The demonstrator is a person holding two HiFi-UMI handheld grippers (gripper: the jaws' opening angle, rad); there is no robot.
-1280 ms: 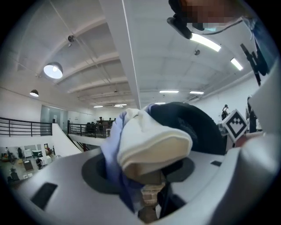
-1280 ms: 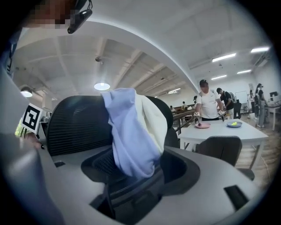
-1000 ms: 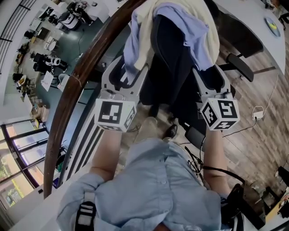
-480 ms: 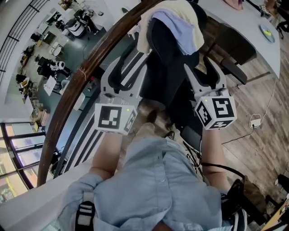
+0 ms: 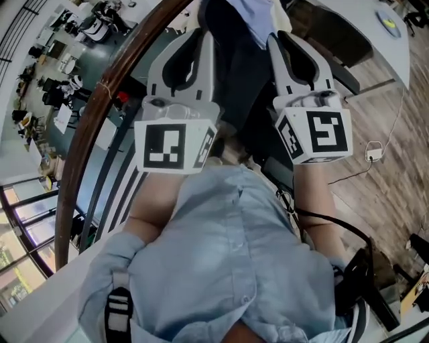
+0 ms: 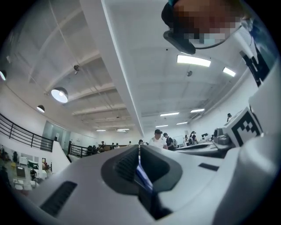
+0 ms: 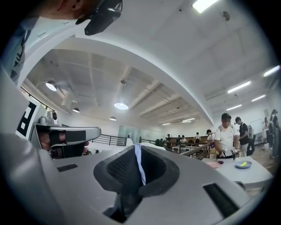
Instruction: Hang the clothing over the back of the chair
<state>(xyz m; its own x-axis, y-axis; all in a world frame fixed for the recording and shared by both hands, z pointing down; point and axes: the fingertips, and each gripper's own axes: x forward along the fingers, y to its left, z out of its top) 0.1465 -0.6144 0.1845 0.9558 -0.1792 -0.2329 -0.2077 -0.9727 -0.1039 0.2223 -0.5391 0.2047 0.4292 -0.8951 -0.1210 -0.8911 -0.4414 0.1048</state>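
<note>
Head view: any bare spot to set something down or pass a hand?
Free: wood floor right of the right gripper, between the white desk and the cable. Crowded: chair and clothing fill the gap between the right gripper, jaws closing on the clothing, and the left gripper, shut on it; the railing hems the left.

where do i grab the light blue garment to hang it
Pinch a thin fold of the light blue garment at two spread points, coming from the person's side. It is limp and drapes between the grippers, so two holds keep it spread. The left gripper is shut on a blue fold; the jaws of the right gripper are closing on a pale one.
</note>
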